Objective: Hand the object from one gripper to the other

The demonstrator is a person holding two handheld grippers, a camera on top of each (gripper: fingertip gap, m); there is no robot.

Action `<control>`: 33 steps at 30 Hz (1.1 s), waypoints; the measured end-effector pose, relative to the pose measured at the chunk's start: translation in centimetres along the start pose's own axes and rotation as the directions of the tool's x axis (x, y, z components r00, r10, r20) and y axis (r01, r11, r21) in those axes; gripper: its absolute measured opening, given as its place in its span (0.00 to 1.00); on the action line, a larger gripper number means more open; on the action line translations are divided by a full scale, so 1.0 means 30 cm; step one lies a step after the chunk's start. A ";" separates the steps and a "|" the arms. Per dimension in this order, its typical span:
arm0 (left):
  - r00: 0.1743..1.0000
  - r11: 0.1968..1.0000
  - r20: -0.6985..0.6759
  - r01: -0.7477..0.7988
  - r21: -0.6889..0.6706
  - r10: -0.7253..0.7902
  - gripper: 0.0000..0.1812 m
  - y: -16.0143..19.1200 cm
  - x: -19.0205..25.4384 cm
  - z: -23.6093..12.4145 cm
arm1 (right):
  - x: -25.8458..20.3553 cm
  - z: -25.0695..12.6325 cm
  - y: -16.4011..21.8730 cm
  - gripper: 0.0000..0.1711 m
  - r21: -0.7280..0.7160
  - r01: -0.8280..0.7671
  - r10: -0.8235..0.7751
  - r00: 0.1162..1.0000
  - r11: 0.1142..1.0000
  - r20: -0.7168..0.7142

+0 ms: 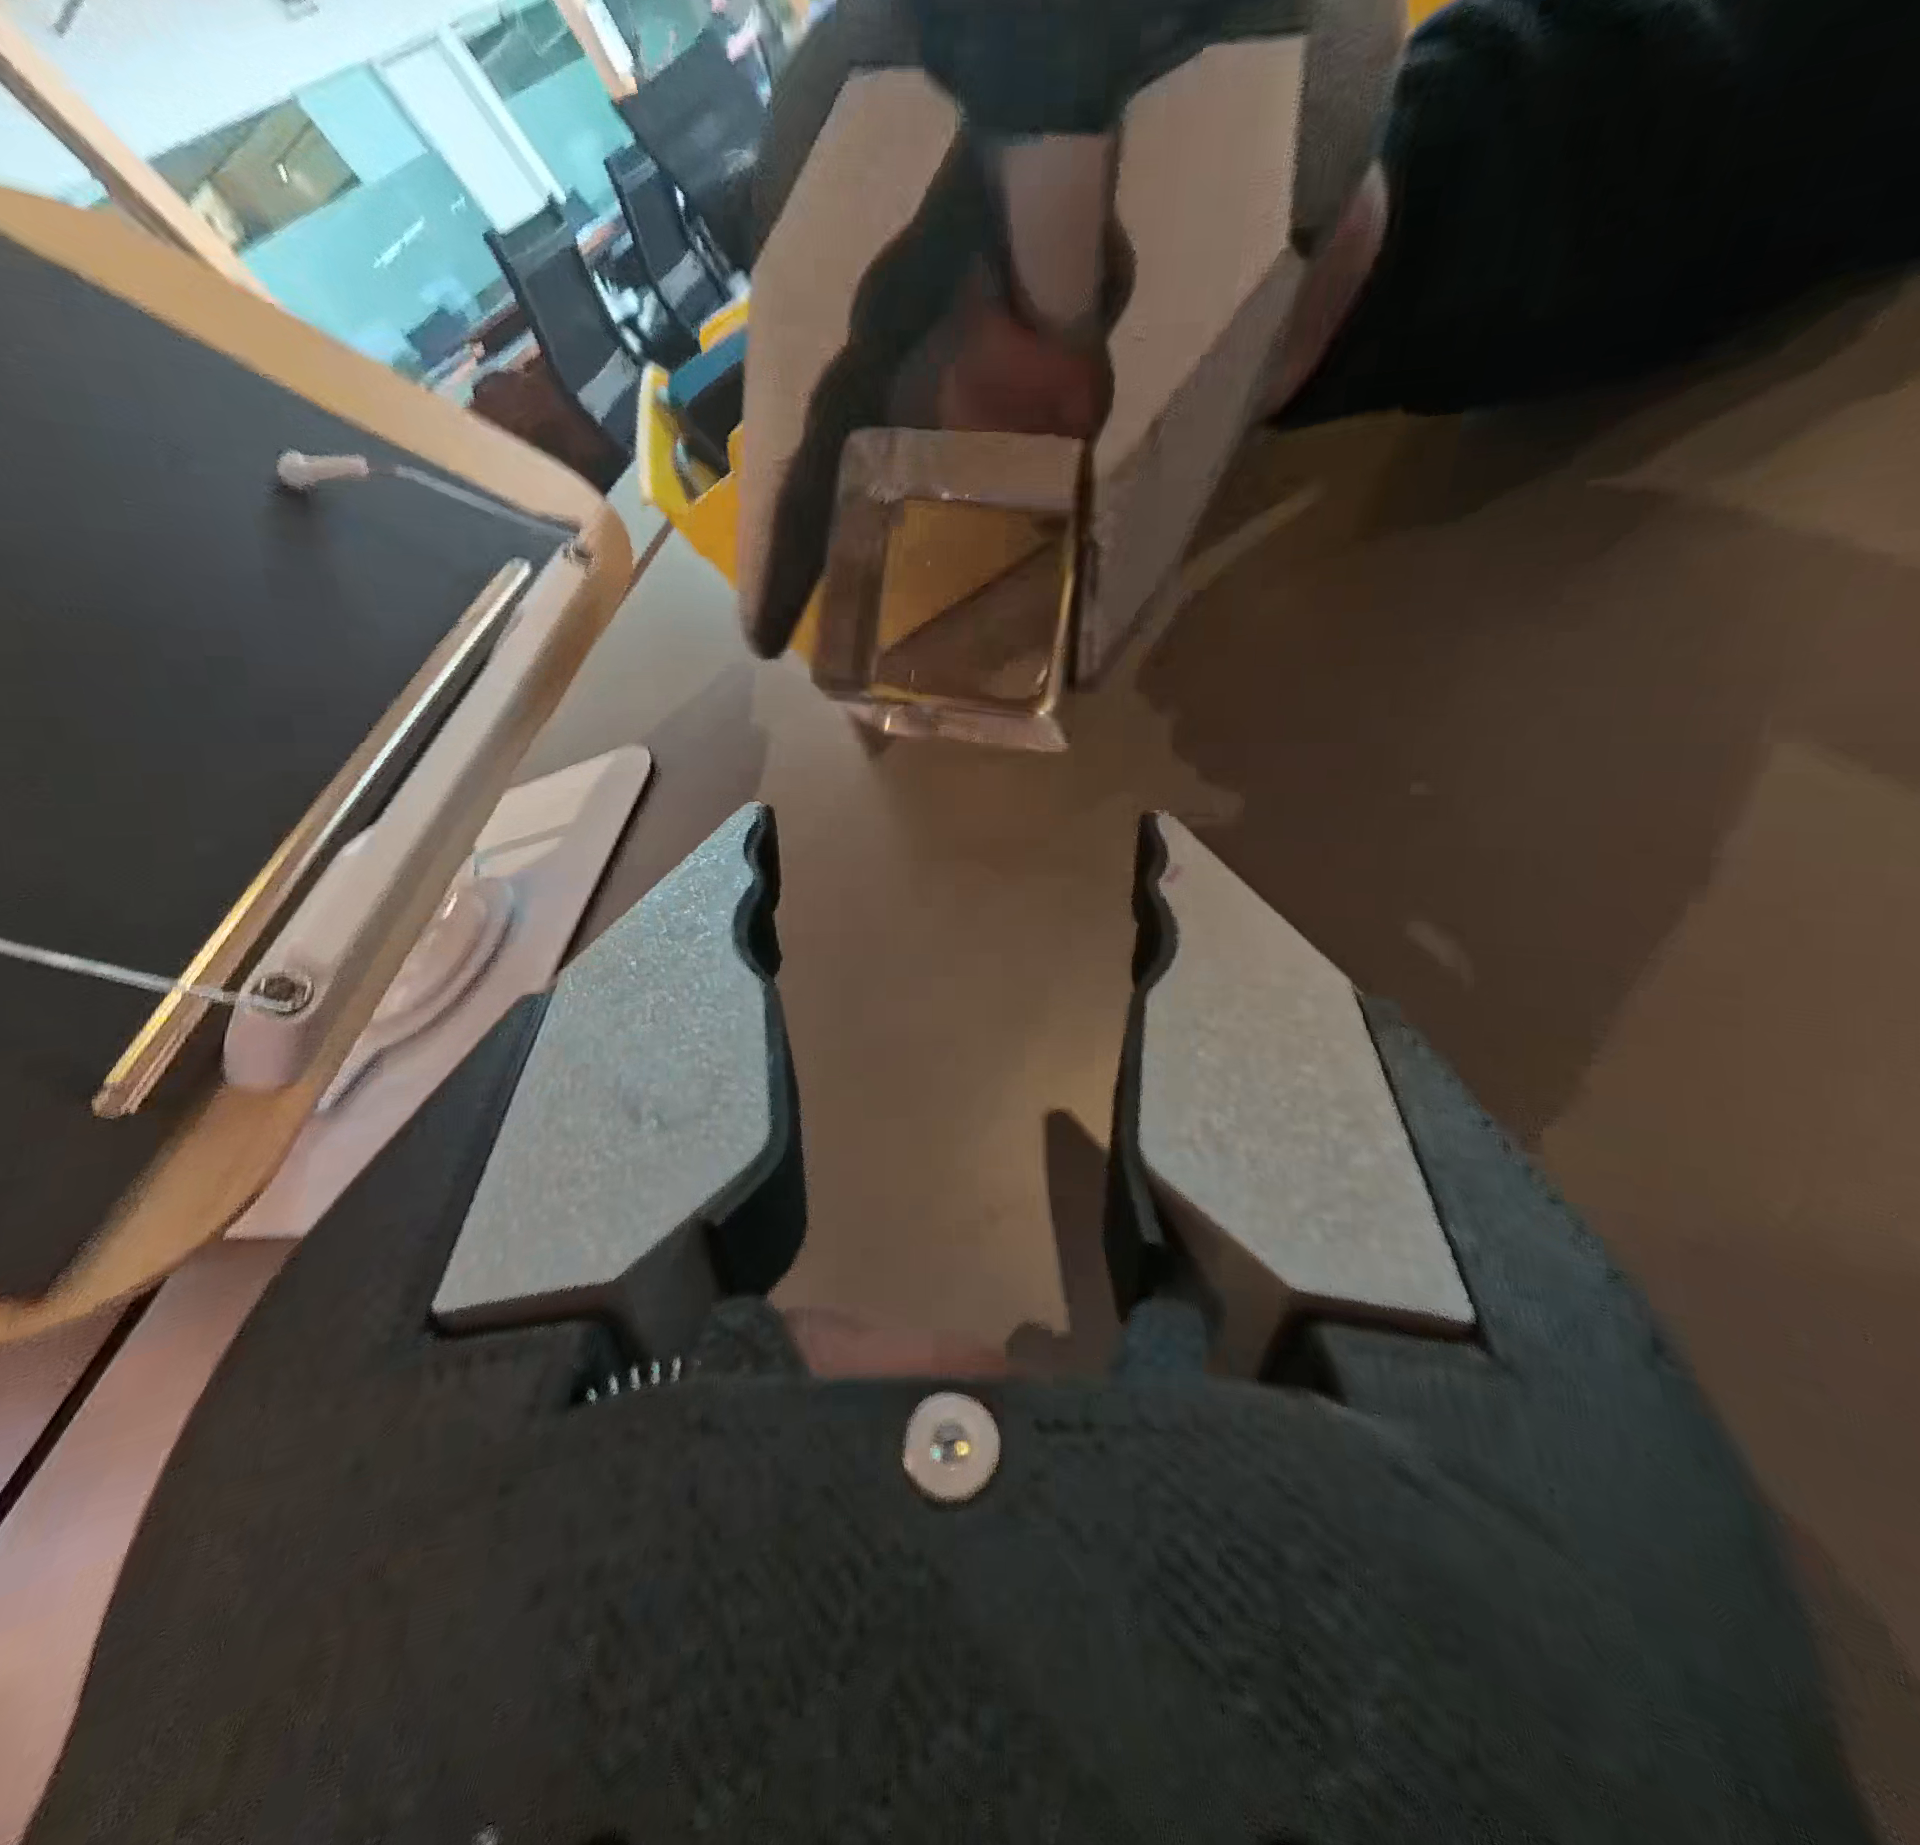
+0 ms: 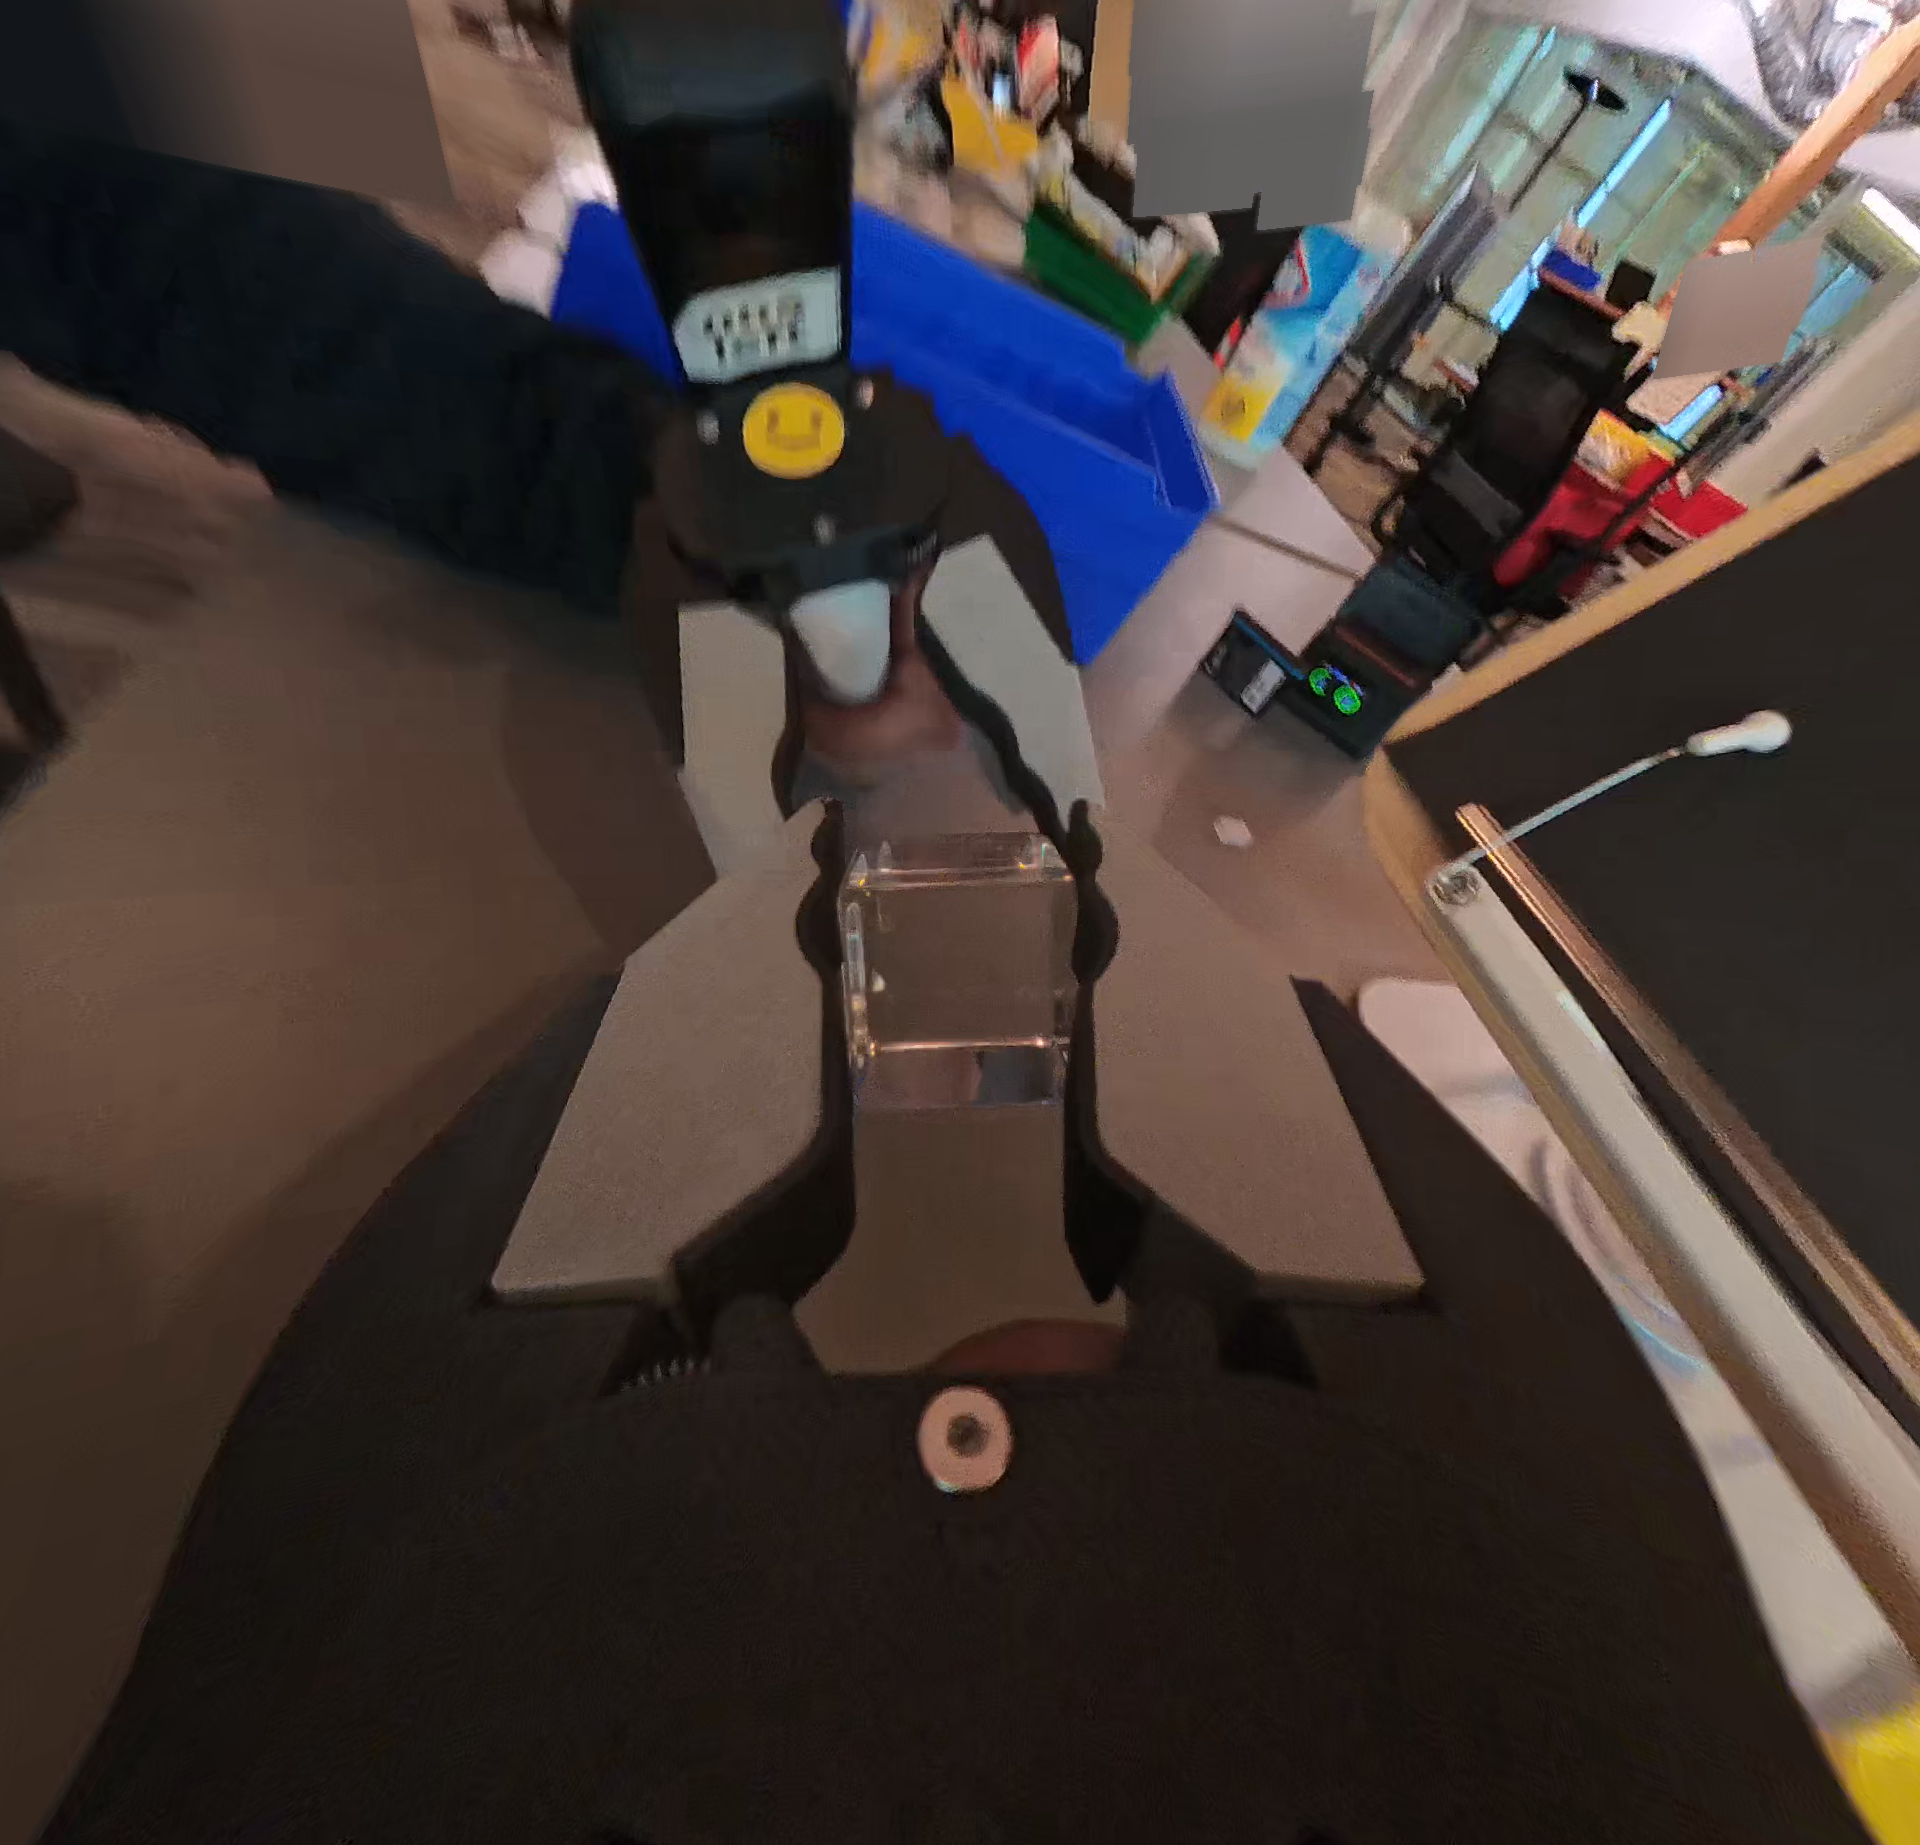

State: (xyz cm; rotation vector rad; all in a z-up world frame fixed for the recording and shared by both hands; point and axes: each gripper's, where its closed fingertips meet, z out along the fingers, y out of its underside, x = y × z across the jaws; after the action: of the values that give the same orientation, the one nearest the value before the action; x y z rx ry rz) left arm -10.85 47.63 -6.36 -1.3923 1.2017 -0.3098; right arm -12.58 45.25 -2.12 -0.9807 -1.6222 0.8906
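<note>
Right wrist view: clear, glassy cube clamped in right claw; left claw gapes empty.

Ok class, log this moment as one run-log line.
phase: handover | right gripper: shut on cube | left gripper: open, short of cube

A clear, square-edged transparent cube sits clamped between the right tongs, held above the brown table, its faces catching yellowish reflections.
</note>
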 end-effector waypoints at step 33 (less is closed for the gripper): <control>0.777 0.883 0.425 -0.441 -0.157 0.464 0.25 -0.051 -0.142 -0.021 | 0.160 -0.131 -0.021 0.24 -0.166 -0.217 0.144 0.919 0.962 -0.366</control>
State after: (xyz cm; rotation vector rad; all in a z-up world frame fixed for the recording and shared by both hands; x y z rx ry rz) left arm -12.46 50.20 -2.94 -1.0834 1.1076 0.3762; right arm -9.71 49.73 1.14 -1.3693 -1.3469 0.6300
